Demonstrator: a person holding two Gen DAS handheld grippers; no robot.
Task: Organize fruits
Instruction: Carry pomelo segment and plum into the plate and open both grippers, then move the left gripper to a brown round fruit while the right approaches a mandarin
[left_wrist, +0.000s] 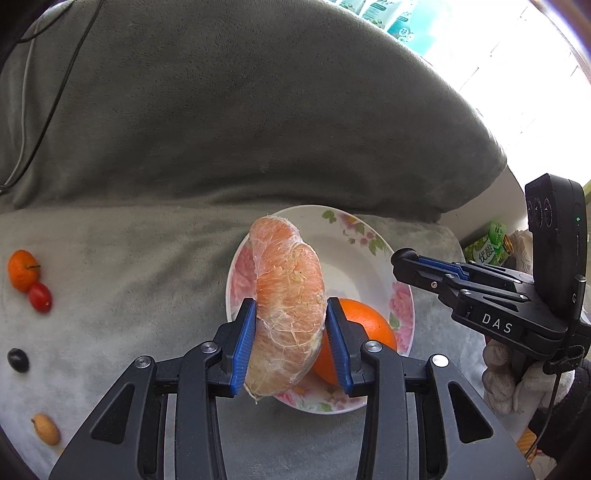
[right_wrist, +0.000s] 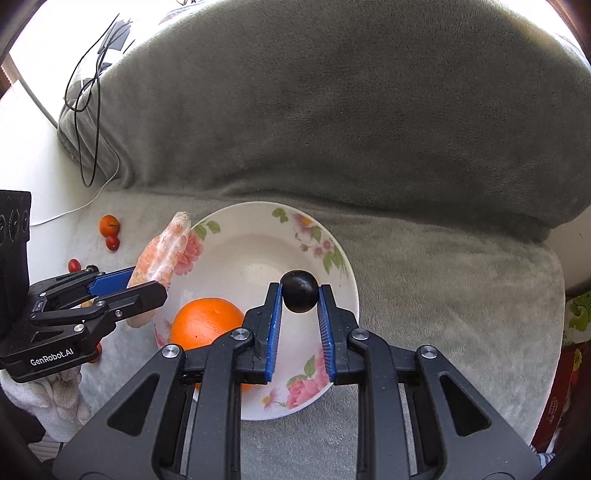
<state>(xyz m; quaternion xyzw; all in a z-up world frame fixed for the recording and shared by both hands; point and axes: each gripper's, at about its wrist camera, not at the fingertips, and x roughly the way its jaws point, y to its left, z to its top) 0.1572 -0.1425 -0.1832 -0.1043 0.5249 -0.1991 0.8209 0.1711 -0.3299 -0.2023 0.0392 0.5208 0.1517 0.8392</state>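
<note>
My left gripper (left_wrist: 291, 314) is shut on a peeled pomelo segment (left_wrist: 288, 306) and holds it over the left side of a white flowered plate (left_wrist: 354, 254). An orange (left_wrist: 369, 325) lies in the plate. My right gripper (right_wrist: 300, 291) is shut on a dark round plum (right_wrist: 299, 291) above the plate's middle (right_wrist: 243, 251). In the right wrist view the orange (right_wrist: 207, 325) sits at the plate's near left, and the left gripper (right_wrist: 125, 284) with the pomelo segment (right_wrist: 162, 254) is at the plate's left rim. The right gripper (left_wrist: 406, 258) also shows in the left wrist view.
On the grey blanket (left_wrist: 129, 277) left of the plate lie a small tangerine (left_wrist: 23, 269), a cherry tomato (left_wrist: 40, 297), a dark fruit (left_wrist: 17, 360) and a tan oval fruit (left_wrist: 46, 430). A grey cushion (right_wrist: 332, 110) rises behind. Cables (right_wrist: 88, 110) hang at far left.
</note>
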